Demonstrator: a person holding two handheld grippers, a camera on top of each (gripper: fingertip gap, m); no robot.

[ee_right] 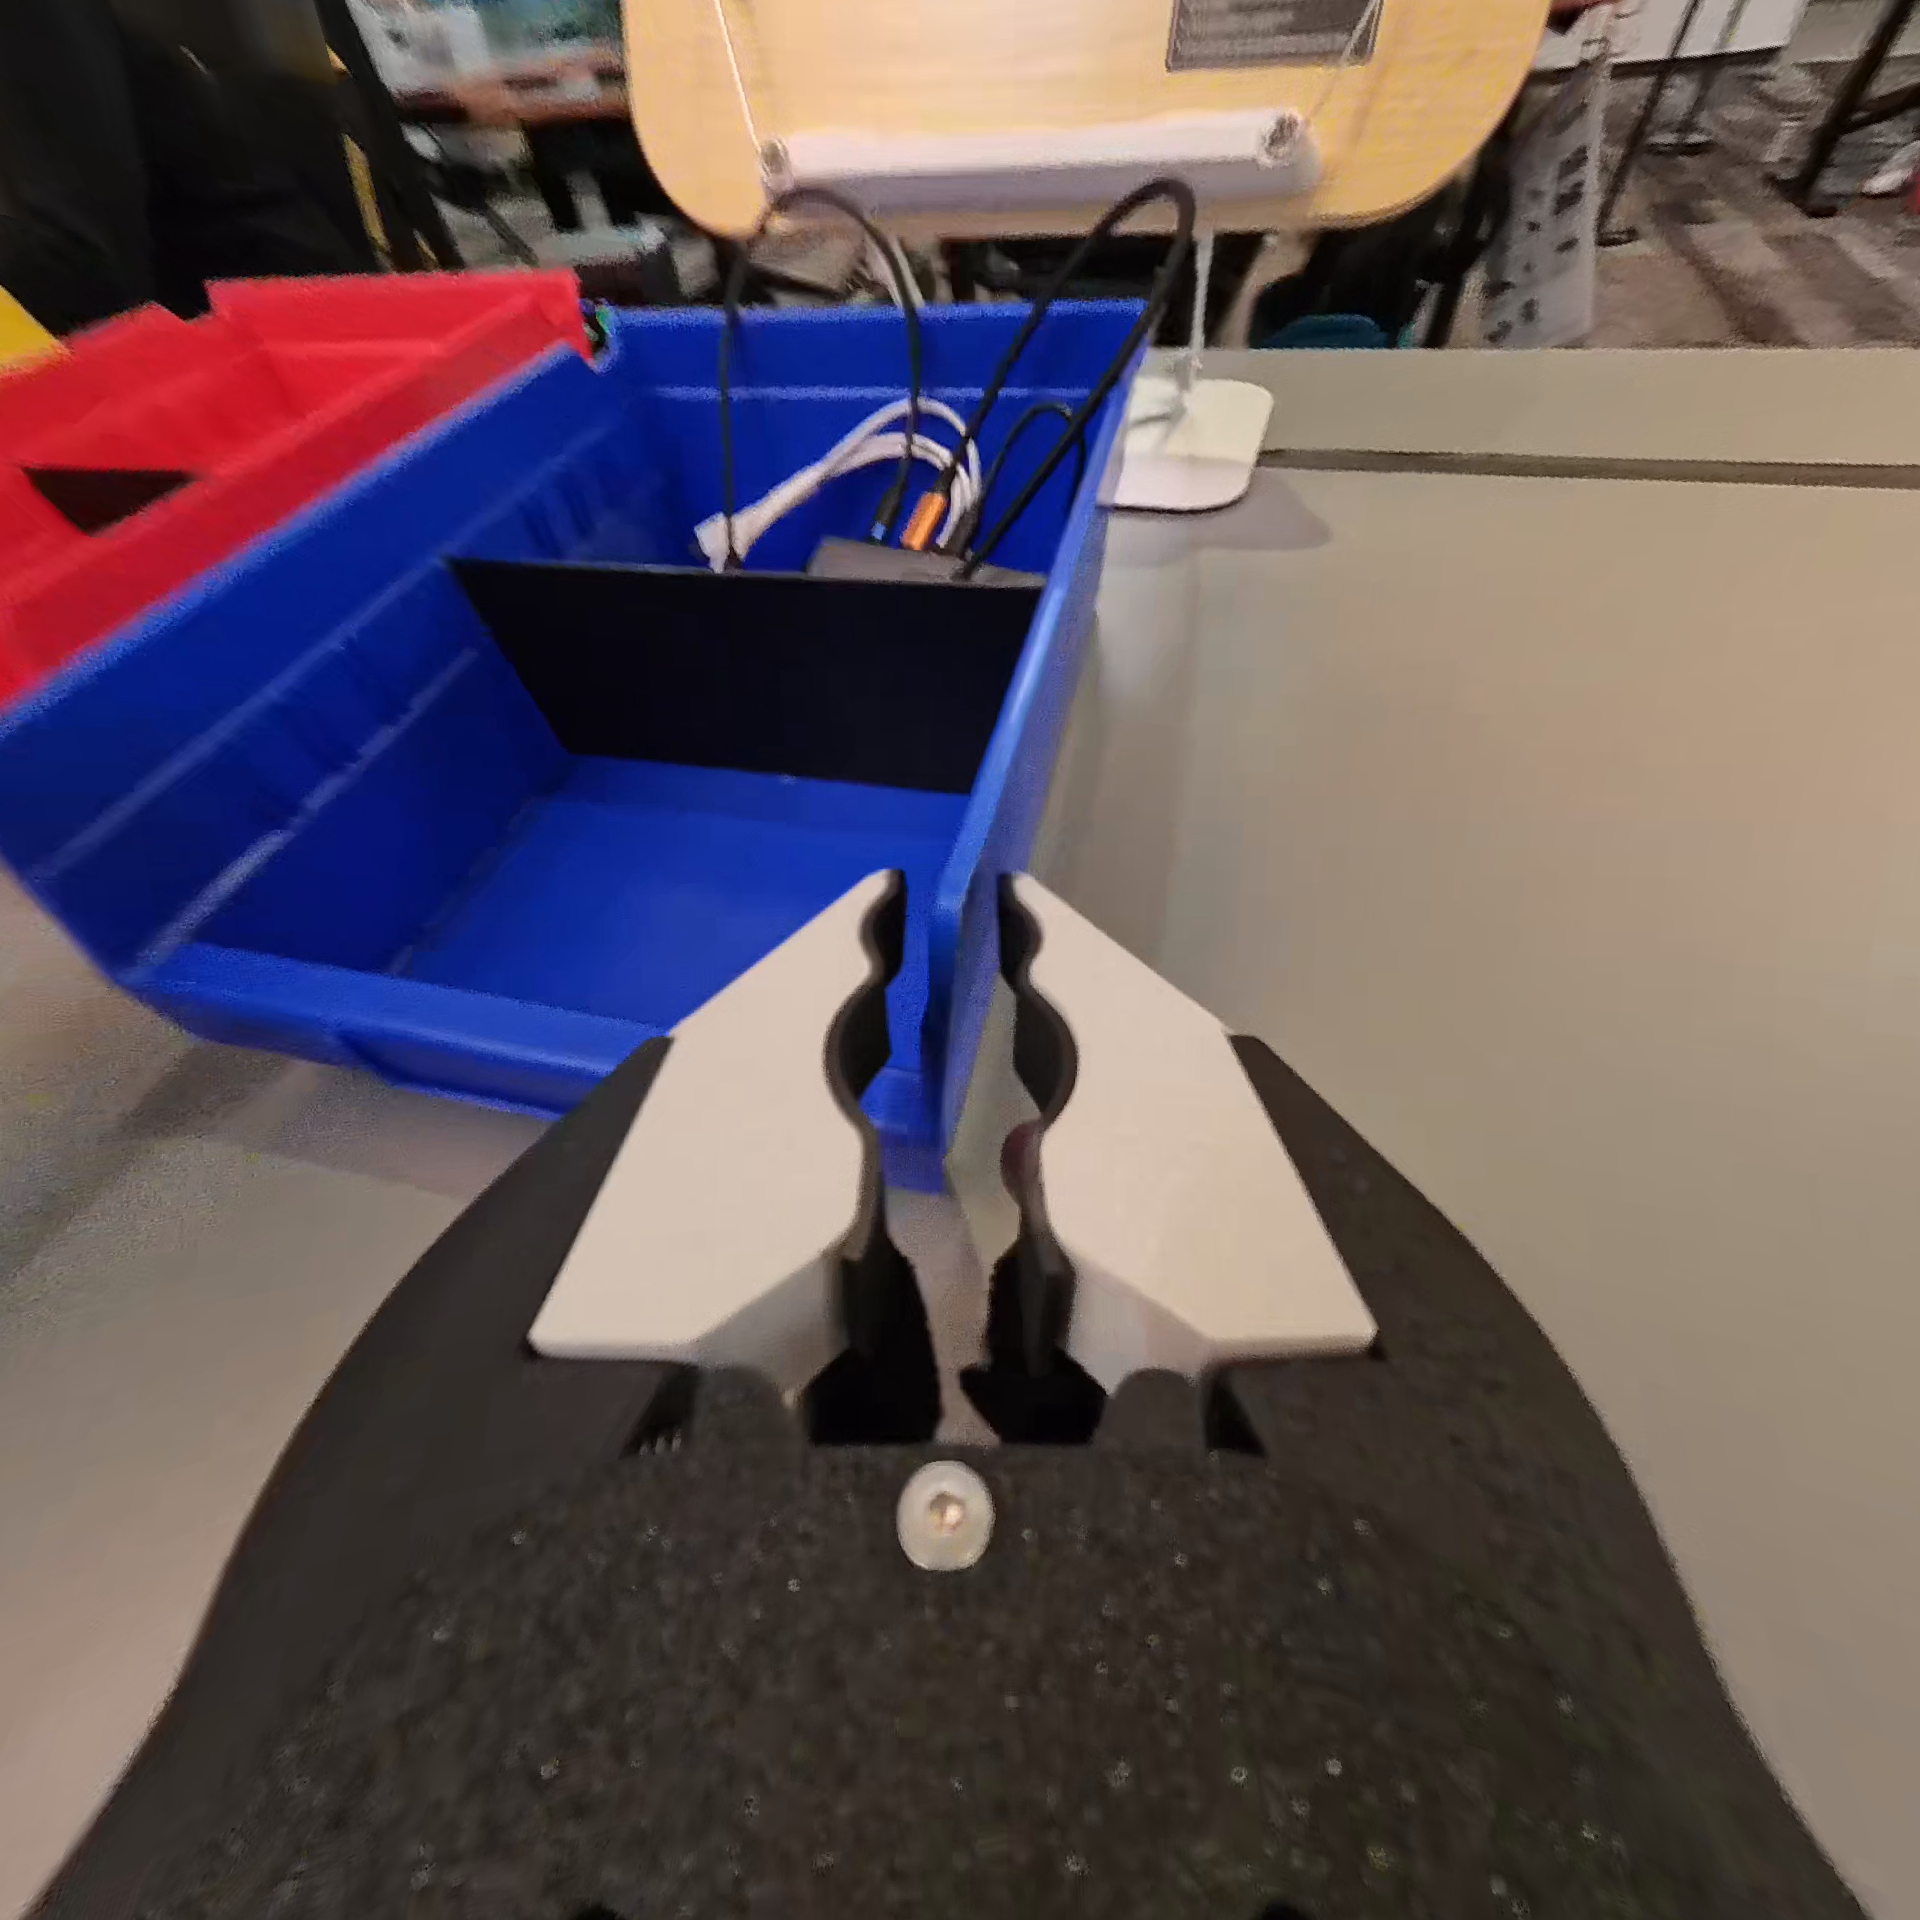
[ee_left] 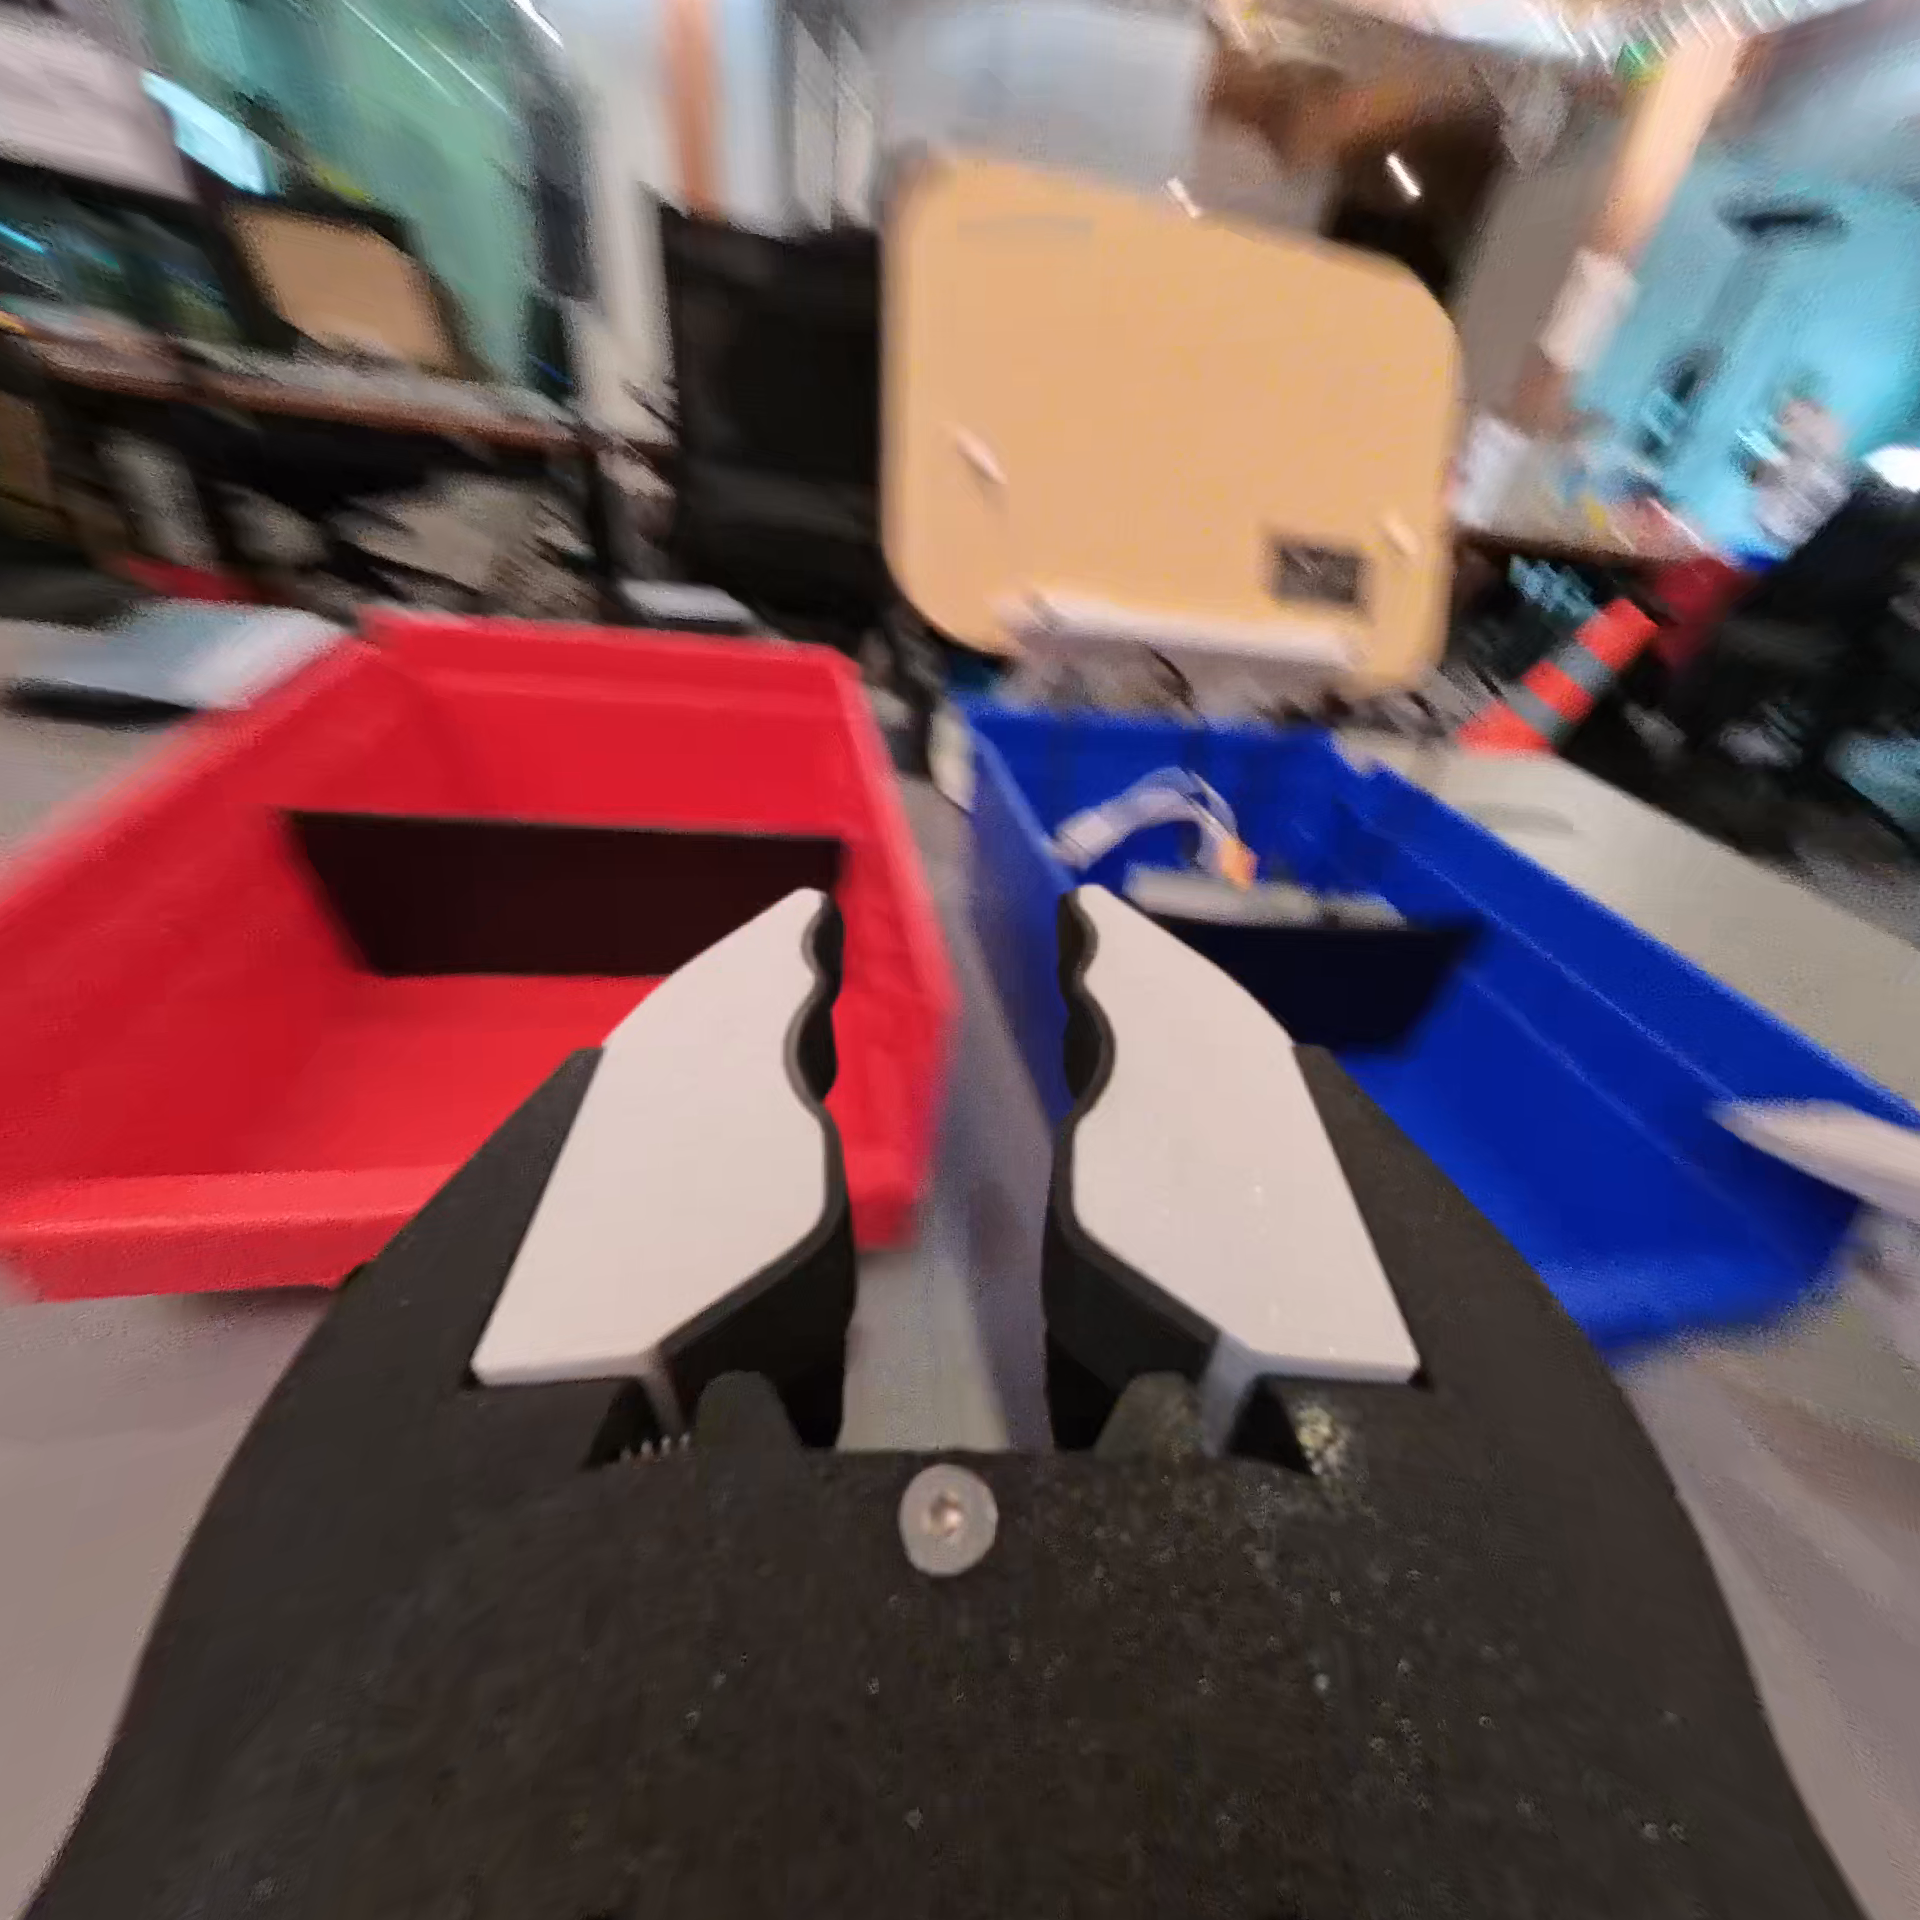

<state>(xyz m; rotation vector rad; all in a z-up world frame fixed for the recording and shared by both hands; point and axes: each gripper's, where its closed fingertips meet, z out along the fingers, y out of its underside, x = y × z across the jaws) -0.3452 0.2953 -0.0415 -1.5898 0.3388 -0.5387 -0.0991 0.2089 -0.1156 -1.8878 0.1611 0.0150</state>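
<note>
On grey tabletop (ee_right: 1558, 831): two plastic bins side by side. Red bin (ee_left: 312, 1039) one black divider, nothing visible inside. Blue bin (ee_right: 312, 727) one black divider (ee_right: 748, 675); behind it white cable (ee_right: 831, 468), black cables, small dark box. My left gripper (ee_left: 945, 914) spread, empty, before gap between bins. My right gripper (ee_right: 951, 894) parted, empty, at blue bin's near corner.

Left gripper (ee_left: 948, 914) jaws parted, empty; right gripper (ee_right: 951, 894) likewise.
</note>
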